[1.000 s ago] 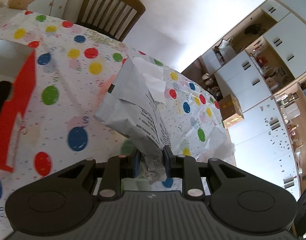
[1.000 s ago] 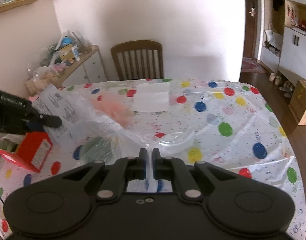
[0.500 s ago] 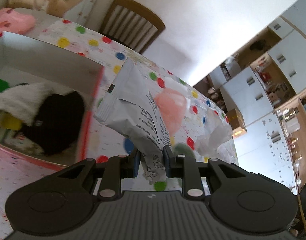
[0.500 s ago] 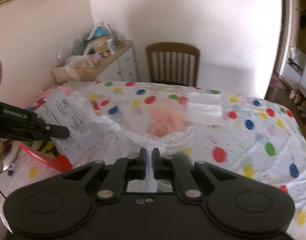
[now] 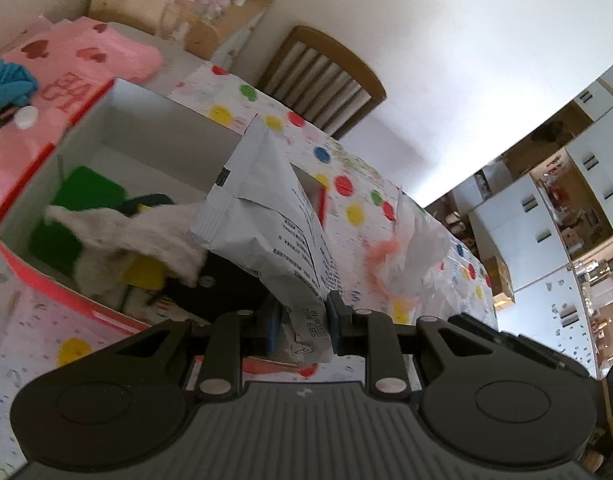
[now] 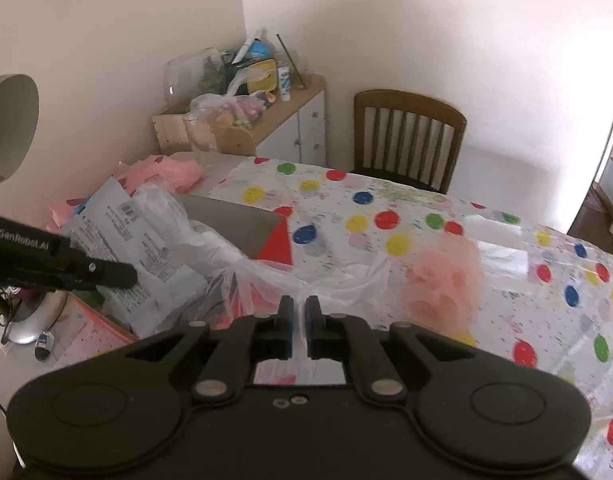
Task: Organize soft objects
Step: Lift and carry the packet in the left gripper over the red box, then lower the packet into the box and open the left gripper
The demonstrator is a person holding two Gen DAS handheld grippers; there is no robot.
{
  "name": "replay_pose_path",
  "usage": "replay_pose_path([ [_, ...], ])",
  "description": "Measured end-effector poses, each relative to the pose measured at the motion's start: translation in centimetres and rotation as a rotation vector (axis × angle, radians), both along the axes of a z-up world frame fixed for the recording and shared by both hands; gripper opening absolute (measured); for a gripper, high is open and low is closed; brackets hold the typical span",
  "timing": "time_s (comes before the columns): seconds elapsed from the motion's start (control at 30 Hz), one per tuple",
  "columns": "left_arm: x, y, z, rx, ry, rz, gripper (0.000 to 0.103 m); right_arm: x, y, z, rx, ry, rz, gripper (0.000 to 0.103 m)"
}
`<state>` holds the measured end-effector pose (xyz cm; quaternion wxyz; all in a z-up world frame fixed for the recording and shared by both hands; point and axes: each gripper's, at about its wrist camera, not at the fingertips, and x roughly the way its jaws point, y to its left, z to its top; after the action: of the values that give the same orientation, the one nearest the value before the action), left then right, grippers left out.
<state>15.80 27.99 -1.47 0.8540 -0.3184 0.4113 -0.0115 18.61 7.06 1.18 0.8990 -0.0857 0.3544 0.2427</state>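
Note:
My left gripper (image 5: 302,322) is shut on a white printed packet (image 5: 266,216) and holds it over the near edge of an open red box (image 5: 58,288). The box holds a grey-white cloth (image 5: 138,236), green items (image 5: 86,196) and a black object (image 5: 226,284). My right gripper (image 6: 299,320) is shut on a clear plastic bag (image 6: 266,276) lifted off the table, beside the box's red corner (image 6: 276,242). The packet (image 6: 134,248) and left gripper's finger (image 6: 106,274) show at the left in the right wrist view. A pink mesh puff (image 6: 446,284) lies on the table.
The table has a polka-dot cloth (image 6: 386,216). A wooden chair (image 6: 406,136) stands at the far side. A pink bag (image 5: 78,64) lies beyond the box. A cluttered sideboard (image 6: 242,120) stands by the wall. A white pad (image 6: 492,228) lies far right.
Both grippers swung left with their loads. The packet went from above the bare tablecloth to above the open red box; the plastic bag now hangs next to the box.

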Motion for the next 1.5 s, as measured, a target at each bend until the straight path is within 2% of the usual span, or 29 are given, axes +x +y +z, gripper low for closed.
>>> replay_pose_path([
  [0.5,-0.4,6.4,-1.6,0.074,0.026,0.083,0.023,2.7,9.3,-1.3,-0.07,-0.047,0.049,0.005],
  [0.67,0.4,7.1,-3.0,0.046,0.047,0.046,0.023,4.4,11.9,-2.4,-0.099,-0.062,0.06,0.005],
  [0.83,1.3,6.8,-5.0,0.048,0.086,0.019,0.023,6.3,14.2,-4.2,-0.12,-0.03,0.063,0.005],
  [1.03,2.1,7.5,-6.5,0.022,0.099,0.038,0.023,7.6,16.8,-6.3,-0.149,0.001,0.09,0.005],
  [1.23,2.9,8.3,-7.5,0.007,0.094,0.053,0.023,8.1,18.7,-8.3,-0.185,0.023,0.116,0.005],
  [1.5,3.6,9.3,-8.9,0.026,0.118,0.06,0.023,8.3,19.8,-10.3,-0.219,0.059,0.129,0.006],
])
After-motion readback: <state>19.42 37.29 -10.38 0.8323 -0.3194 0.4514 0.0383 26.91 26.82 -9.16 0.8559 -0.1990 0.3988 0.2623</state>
